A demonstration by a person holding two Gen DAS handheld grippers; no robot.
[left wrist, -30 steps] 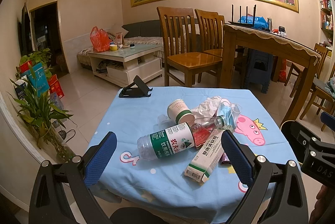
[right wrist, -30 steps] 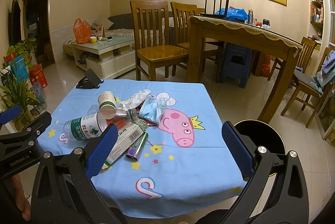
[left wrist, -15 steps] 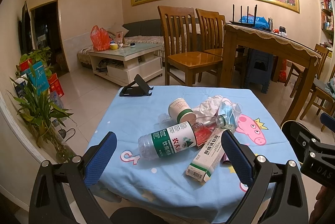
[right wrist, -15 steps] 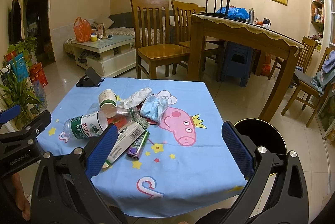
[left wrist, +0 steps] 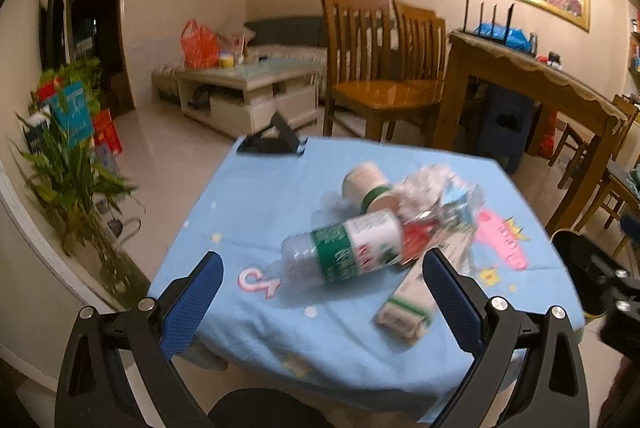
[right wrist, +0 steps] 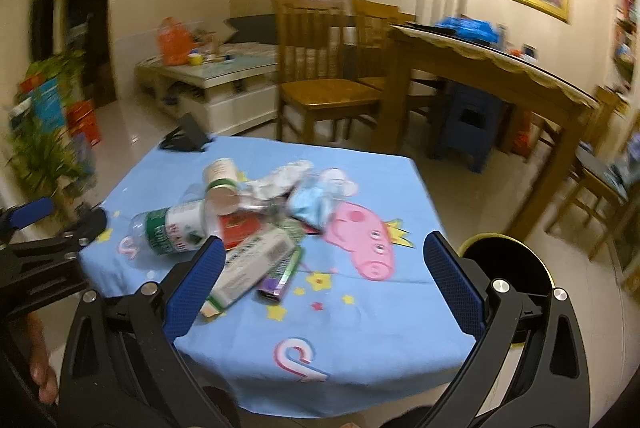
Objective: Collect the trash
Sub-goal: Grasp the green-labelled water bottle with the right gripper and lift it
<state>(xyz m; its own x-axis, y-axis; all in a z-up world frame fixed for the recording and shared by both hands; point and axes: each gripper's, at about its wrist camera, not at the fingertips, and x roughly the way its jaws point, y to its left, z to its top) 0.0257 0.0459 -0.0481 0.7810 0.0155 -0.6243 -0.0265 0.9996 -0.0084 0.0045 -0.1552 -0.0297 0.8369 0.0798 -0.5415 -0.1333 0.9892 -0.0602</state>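
- Nearest, the left tongs [left wrist: 320, 302] and the right tongs [right wrist: 320, 294] both stand wide apart and hold nothing, poised over the desk's near edge.
- Both views have turned blurred and the trash pile looms larger than half a second ago (I judge that the approach has begun, nothing collected yet).
- Just beyond the left tongs the plastic bottle [left wrist: 344, 250] lies on its side, nearest the desk's left edge; the carton [left wrist: 420, 296] lies beside it towards the near edge.
- Mid-desk sit the paper cup [left wrist: 370, 186], a crumpled tissue [right wrist: 280, 180] and a blue mask [right wrist: 314, 202].
- Past the right edge, on the floor, stands the black bin [right wrist: 506, 268].
- At the far left corner: a phone stand [left wrist: 274, 140].
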